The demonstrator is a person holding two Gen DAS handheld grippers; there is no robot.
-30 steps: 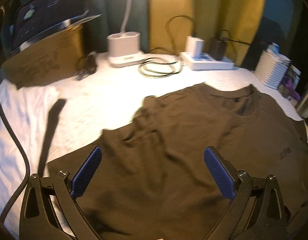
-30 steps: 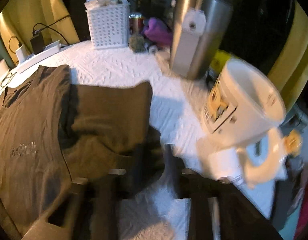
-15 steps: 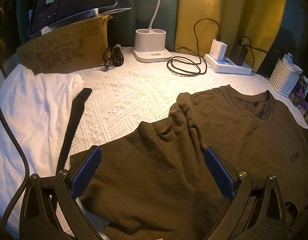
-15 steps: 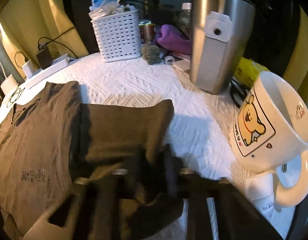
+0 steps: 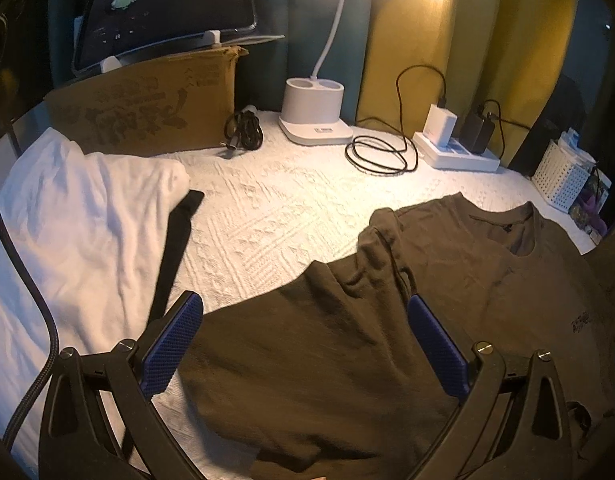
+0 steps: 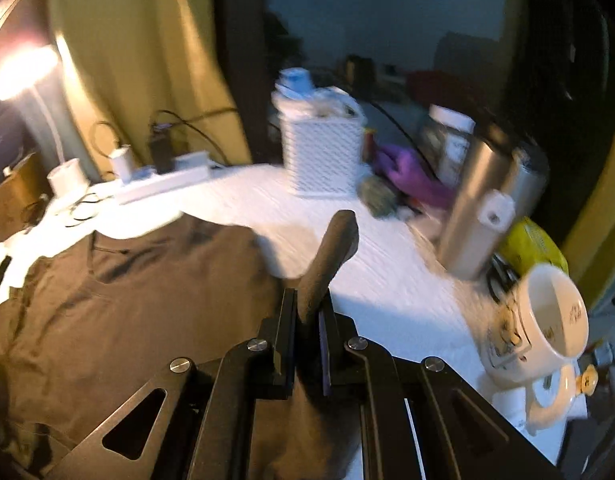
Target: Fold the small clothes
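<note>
A: What covers the worktop (image 5: 291, 216)?

B: A white cloth with a raised woven pattern. An olive-brown T-shirt (image 5: 487, 292) lies spread face up on it, collar toward the back. A white garment (image 5: 67, 220) is heaped at the left, with a black strap (image 5: 175, 240) along its edge.

A: And at the back?

B: A cardboard box (image 5: 147, 108) with a dark tablet (image 5: 167, 12) propped on top, a white desk lamp (image 5: 313, 108) that is lit, a coiled black cable (image 5: 381, 156) and a power strip (image 5: 455, 156) with chargers. Yellow curtains (image 5: 467, 40) hang behind. On the right stand a white lattice basket (image 6: 323, 152), a steel flask (image 6: 487, 208) and a cartoon mug (image 6: 543, 320).

A: The fingers?

B: The left gripper (image 5: 305, 344) hangs wide open over the shirt's left sleeve, gripping nothing. The right gripper (image 6: 307, 332) has just closed and pinches the shirt's right sleeve, a fold of fabric standing up between its fingers above the cloth. That view is blurred.
</note>
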